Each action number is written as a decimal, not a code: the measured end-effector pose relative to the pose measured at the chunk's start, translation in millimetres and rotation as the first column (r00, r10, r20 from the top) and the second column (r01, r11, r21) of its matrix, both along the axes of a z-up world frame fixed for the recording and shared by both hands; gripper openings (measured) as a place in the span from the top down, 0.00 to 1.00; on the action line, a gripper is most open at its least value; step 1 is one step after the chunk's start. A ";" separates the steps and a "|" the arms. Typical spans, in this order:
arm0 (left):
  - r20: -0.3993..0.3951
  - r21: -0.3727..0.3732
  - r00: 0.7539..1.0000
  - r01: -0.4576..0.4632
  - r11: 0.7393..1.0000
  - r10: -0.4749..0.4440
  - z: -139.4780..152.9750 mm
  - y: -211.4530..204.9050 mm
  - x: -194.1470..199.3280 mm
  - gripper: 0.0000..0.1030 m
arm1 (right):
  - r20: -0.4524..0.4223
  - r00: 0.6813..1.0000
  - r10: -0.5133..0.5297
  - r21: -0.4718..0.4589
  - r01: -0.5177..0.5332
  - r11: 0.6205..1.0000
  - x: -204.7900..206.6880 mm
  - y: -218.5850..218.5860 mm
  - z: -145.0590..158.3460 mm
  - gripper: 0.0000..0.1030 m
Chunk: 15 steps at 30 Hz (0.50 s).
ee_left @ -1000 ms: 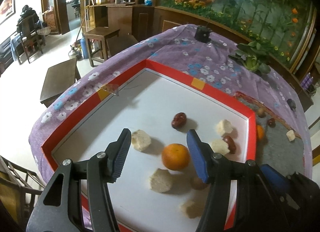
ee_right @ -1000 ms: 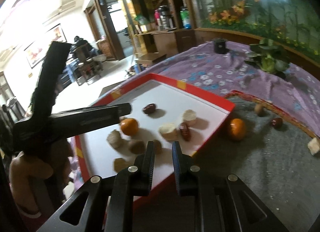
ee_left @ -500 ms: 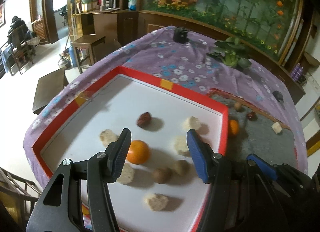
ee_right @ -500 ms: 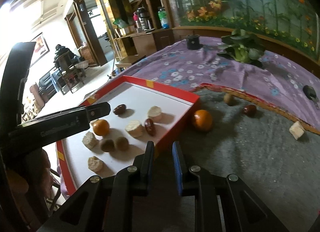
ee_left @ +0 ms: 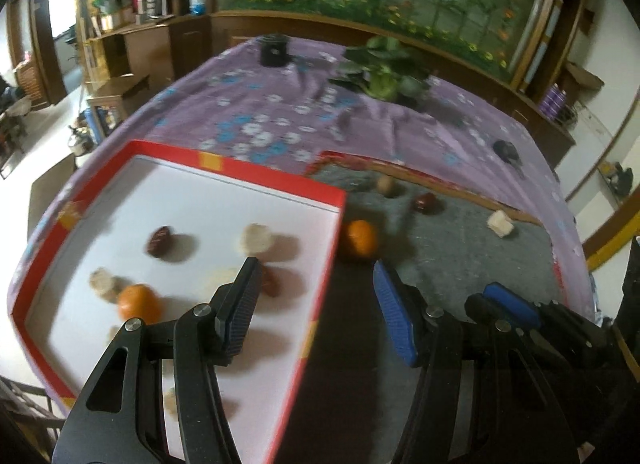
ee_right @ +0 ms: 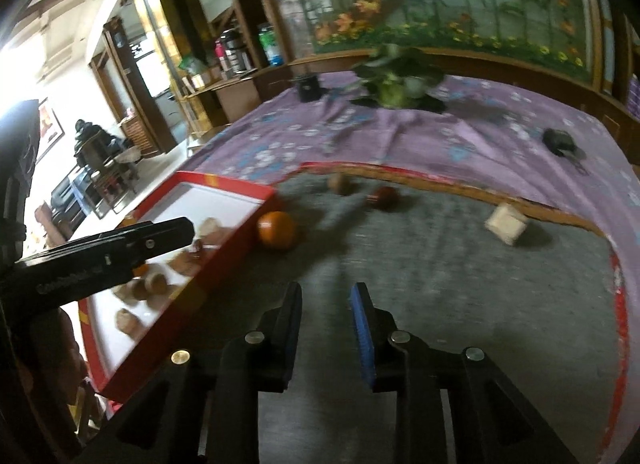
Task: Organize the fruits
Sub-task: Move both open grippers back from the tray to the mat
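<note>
A red-rimmed white tray [ee_left: 280, 180] holds an orange [ee_left: 138, 303], a dark date [ee_left: 160, 241], pale fruit chunks [ee_left: 256, 238] and more. On the grey mat [ee_left: 460, 256] lie a second orange [ee_left: 360, 239], a brown longan [ee_left: 386, 185], a red date [ee_left: 426, 203] and a pale chunk [ee_left: 500, 223]. My left gripper [ee_left: 314, 300] is open and empty over the tray's right rim. My right gripper [ee_right: 326, 322] is open a little and empty above the mat, short of the orange [ee_right: 277, 229], date [ee_right: 385, 196], longan [ee_right: 340, 184] and chunk [ee_right: 506, 223].
A purple flowered cloth [ee_left: 260, 116] covers the table. A green plant [ee_left: 384, 72] and a black cup [ee_left: 274, 50] stand at the back, a small dark object [ee_left: 506, 150] at the right. The tray [ee_right: 224, 192] lies left of the mat [ee_right: 460, 284].
Both grippers have swung right, from over the tray toward the grey mat. The right gripper's jaws have opened a little. Nothing was picked up.
</note>
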State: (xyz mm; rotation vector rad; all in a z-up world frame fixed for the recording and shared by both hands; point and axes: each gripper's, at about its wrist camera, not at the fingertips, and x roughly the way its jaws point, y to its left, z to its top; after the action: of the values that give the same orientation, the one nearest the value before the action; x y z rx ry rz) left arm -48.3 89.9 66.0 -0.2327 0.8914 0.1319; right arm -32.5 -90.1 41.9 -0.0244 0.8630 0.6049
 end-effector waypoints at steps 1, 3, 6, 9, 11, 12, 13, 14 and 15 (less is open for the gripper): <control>-0.009 -0.005 1.000 0.018 1.000 -0.018 -0.5 -5.4 6.4 0.44 | -0.002 1.000 -0.011 -0.003 0.011 1.000 2.7 -5.8 -0.9 0.76; -0.019 -0.010 0.999 0.041 0.999 -0.041 0.0 -13.3 15.8 0.44 | -0.010 0.999 -0.032 -0.001 0.032 0.999 8.6 -18.8 -2.2 0.76; -0.028 -0.013 0.997 0.069 0.998 -0.070 2.4 -25.3 36.9 0.44 | -0.015 0.998 -0.054 0.012 0.054 0.998 16.9 -34.6 -1.9 0.75; -0.040 -0.006 0.995 0.087 0.996 -0.087 3.5 -34.7 62.0 0.44 | -0.011 0.998 -0.067 0.019 0.067 0.998 25.3 -46.1 -0.5 0.75; -0.057 -0.020 0.994 0.094 0.995 -0.095 0.4 -37.7 80.4 0.44 | -0.013 0.998 -0.069 0.026 0.069 0.997 28.7 -51.2 0.4 0.75; -0.070 -0.026 0.993 0.091 0.996 -0.093 -1.7 -38.3 88.0 0.44 | -0.014 0.998 -0.069 0.028 0.069 0.997 31.2 -53.4 0.9 0.75; -0.085 -0.041 0.992 0.094 0.995 -0.097 -4.8 -39.6 99.0 0.44 | -0.013 0.998 -0.068 0.029 0.068 0.997 33.2 -54.7 1.1 0.75; -0.091 -0.052 0.991 0.096 0.994 -0.100 -6.3 -39.6 104.7 0.44 | -0.012 0.998 -0.067 0.028 0.068 0.997 34.6 -56.4 1.3 0.75; -0.102 -0.067 0.990 0.092 0.993 -0.099 -9.1 -38.9 112.1 0.44 | -0.012 0.998 -0.067 0.029 0.067 0.997 36.8 -58.7 1.5 0.75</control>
State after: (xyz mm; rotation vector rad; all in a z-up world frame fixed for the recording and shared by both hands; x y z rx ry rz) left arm 63.8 51.0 56.9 -0.2418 1.0112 0.0276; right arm 4.3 -148.8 43.4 0.0349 0.8625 0.5555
